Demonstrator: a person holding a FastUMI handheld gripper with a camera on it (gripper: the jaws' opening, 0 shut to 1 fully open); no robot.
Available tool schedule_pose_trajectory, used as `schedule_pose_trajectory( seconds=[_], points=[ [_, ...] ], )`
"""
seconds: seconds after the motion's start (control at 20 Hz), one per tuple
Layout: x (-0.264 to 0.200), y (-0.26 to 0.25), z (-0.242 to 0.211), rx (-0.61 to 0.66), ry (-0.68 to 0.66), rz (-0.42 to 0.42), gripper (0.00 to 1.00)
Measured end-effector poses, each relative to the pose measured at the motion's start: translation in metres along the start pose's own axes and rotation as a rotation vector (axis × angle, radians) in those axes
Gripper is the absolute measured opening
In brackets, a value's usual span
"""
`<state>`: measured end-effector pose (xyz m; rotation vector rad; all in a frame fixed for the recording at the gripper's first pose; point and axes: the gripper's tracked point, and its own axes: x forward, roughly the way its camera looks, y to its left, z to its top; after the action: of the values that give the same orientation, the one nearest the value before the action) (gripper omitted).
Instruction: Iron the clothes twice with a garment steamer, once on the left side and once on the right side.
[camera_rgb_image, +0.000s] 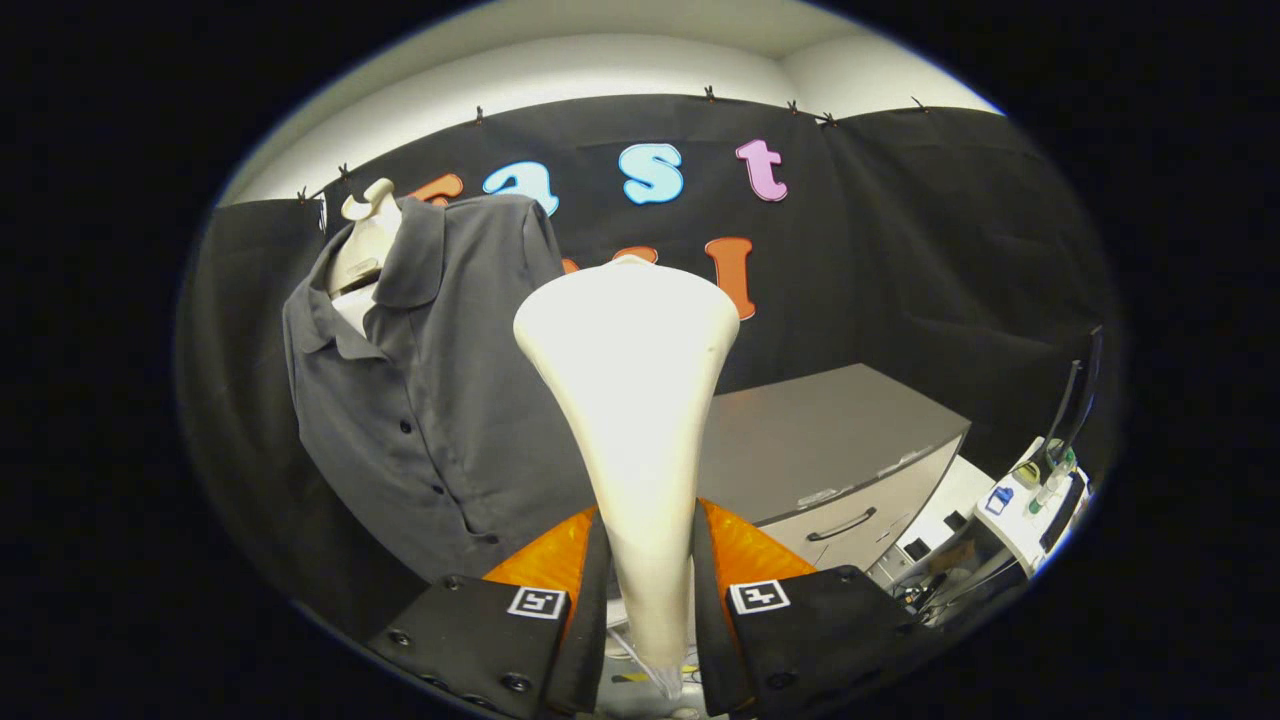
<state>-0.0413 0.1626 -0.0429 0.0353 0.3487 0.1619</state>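
Observation:
A cream garment steamer (635, 400) stands upright between my fingers, its wide head flaring above them. My gripper (650, 580) is shut on the steamer's narrow handle, both orange-and-black fingers (560, 570) pressing its sides. A dark grey button-up shirt (430, 380) hangs on a pale mannequin torso (365, 245) beyond the fingers and to their left, tilted in the view. The steamer head sits just right of the shirt's near edge and hides part of it; I cannot tell whether they touch.
A grey cabinet with a drawer handle (830, 460) stands beyond the fingers to the right. Further right is a white stand (1035, 500) with small bottles and cables. Black cloth wall closes the back.

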Motion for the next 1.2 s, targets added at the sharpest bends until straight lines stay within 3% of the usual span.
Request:
schedule_pose_trajectory(
  seconds=[0.5, 1.2],
  points=[
    [-0.043, -0.017, 0.067, -0.01, -0.162, 0.079, 0.46],
    [-0.051, -0.019, 0.036, -0.004, -0.105, 0.108, 0.46]
  ],
)
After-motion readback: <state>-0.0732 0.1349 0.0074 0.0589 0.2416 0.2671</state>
